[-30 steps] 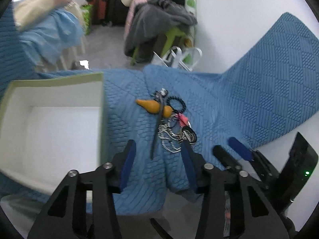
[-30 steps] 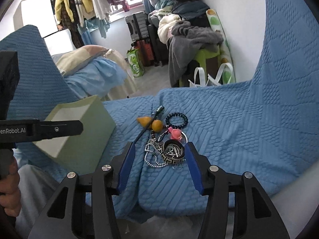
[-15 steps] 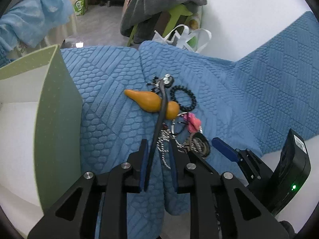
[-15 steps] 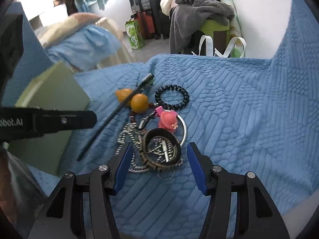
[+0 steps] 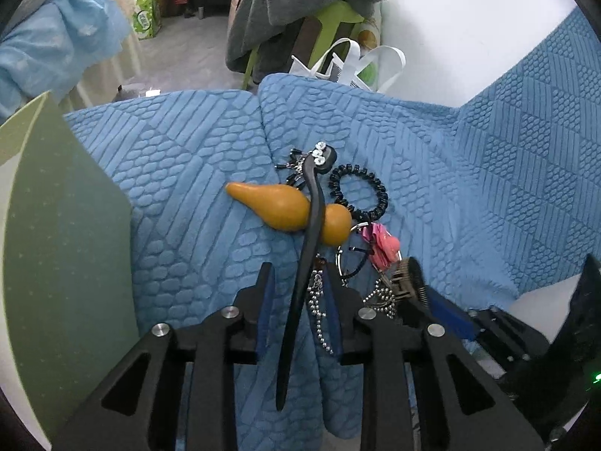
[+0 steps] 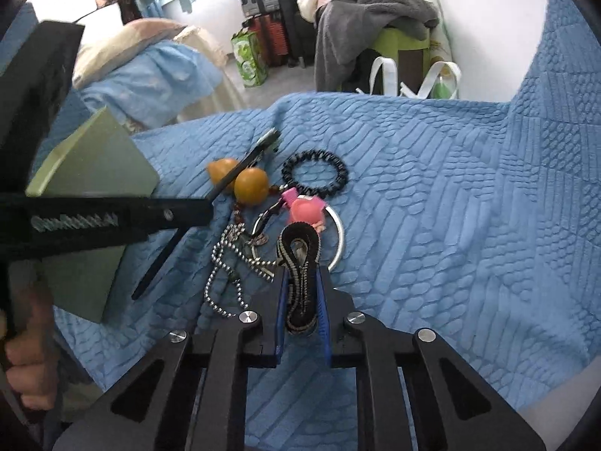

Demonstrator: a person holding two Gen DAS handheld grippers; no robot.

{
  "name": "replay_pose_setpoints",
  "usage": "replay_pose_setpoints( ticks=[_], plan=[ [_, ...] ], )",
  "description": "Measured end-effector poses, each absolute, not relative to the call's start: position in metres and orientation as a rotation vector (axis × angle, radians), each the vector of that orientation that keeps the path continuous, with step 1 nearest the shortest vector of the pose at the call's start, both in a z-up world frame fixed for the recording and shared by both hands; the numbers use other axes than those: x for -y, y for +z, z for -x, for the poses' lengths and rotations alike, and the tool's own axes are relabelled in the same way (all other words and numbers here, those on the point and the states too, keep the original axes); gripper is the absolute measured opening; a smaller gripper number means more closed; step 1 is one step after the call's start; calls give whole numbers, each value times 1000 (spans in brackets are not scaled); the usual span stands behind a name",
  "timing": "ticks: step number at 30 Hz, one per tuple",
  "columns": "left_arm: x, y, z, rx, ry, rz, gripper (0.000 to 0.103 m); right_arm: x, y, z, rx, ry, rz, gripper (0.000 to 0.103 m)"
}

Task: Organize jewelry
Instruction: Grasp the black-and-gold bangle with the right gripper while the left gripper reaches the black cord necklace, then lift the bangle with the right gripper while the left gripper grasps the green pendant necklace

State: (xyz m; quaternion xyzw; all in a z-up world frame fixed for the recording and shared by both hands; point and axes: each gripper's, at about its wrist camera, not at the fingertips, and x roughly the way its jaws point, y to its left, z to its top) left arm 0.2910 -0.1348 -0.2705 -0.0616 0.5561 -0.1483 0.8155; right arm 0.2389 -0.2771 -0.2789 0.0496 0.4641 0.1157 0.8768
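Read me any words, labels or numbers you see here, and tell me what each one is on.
No text here can be read.
White lettering on the side of the left claw, right wrist view: too blurred to read.
Print on the green bag on the floor: too small and blurred to read.

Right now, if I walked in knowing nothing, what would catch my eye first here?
Probably the tangle of jewelry in the middle of the blue quilt: an orange gourd charm, a pink charm, a black bead bracelet and a silver ball chain. The right gripper has squeezed a black woven band, while the left gripper straddles a long black hairpin. A pale green box stands to the left.
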Motion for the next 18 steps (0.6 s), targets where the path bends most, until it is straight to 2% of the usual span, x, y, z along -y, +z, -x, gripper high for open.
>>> replay_pose_setpoints(
  ticks=[9,10,11,18],
  plan=[
    [155,-278,-294,-1168,-316,20,26,287,-272,-241,-965,221,-149,12],
    [156,-279,-294,-1164,-318,8,21,287,-272,-240,-963,222,-150,12],
    [159,-279,-294,-1160,-318,-2,8,287,-271,-239,-961,221,-150,12],
    [154,-261,-285,-1117,-325,41,8,290,-263,-233,-942,219,-170,12]
  ],
)
